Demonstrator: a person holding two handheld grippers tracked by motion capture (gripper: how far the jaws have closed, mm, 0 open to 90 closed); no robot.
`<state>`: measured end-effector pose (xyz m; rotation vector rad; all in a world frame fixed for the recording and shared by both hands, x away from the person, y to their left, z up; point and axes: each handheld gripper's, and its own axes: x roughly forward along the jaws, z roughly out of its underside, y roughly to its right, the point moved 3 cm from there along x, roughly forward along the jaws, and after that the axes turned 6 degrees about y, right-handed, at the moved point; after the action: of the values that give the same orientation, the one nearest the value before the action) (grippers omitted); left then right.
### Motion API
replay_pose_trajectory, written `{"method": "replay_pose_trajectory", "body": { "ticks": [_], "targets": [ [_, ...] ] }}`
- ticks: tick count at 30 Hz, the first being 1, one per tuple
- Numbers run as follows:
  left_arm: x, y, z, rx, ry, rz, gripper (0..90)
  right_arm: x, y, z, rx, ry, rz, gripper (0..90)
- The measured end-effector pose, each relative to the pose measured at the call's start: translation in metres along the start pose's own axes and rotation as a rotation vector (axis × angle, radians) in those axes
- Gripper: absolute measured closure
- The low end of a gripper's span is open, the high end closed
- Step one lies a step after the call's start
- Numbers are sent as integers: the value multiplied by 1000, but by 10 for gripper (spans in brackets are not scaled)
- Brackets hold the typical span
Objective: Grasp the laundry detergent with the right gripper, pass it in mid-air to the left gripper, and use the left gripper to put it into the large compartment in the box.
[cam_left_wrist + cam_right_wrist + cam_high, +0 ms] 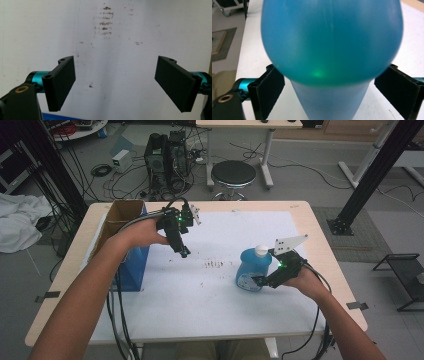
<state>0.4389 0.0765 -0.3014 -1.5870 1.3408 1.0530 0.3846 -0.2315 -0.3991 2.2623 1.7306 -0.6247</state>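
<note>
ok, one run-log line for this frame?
left gripper: open, empty | right gripper: open around blue bottle, not clamped | bottle upright

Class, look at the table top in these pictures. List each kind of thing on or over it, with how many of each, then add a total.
Blue bottle: 1
Cardboard box: 1
White sheet: 1
Hand-held grippers: 2, left gripper, right gripper
Total: 5

Grey floor (300,175), black stool (233,174), tangled cables (120,177), computer tower (165,157).

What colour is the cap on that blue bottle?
White. The cap tops the blue bottle, and it shows best in the high view.
</note>
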Motion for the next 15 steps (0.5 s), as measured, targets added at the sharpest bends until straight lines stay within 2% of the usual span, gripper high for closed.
{"method": "replay_pose_trajectory", "body": {
  "ticks": [7, 9, 10, 12, 15],
  "targets": [
    [1, 0, -1, 3, -2, 0, 169, 5, -1, 2, -6, 19, 6, 86],
    [1, 0, 0, 2, -1, -2, 169, 5, -2, 3, 12, 13, 14, 86],
    [0, 0, 0, 1, -1, -3, 169, 7, -1, 3, -5, 24, 4, 89],
    [0, -1, 1, 2, -4, -3, 169, 8, -2, 4, -5, 26, -1, 135],
    [0, -1, 1, 1, -5, -2, 169, 8, -1, 5, -5, 39, -3, 146]
  ]
}}
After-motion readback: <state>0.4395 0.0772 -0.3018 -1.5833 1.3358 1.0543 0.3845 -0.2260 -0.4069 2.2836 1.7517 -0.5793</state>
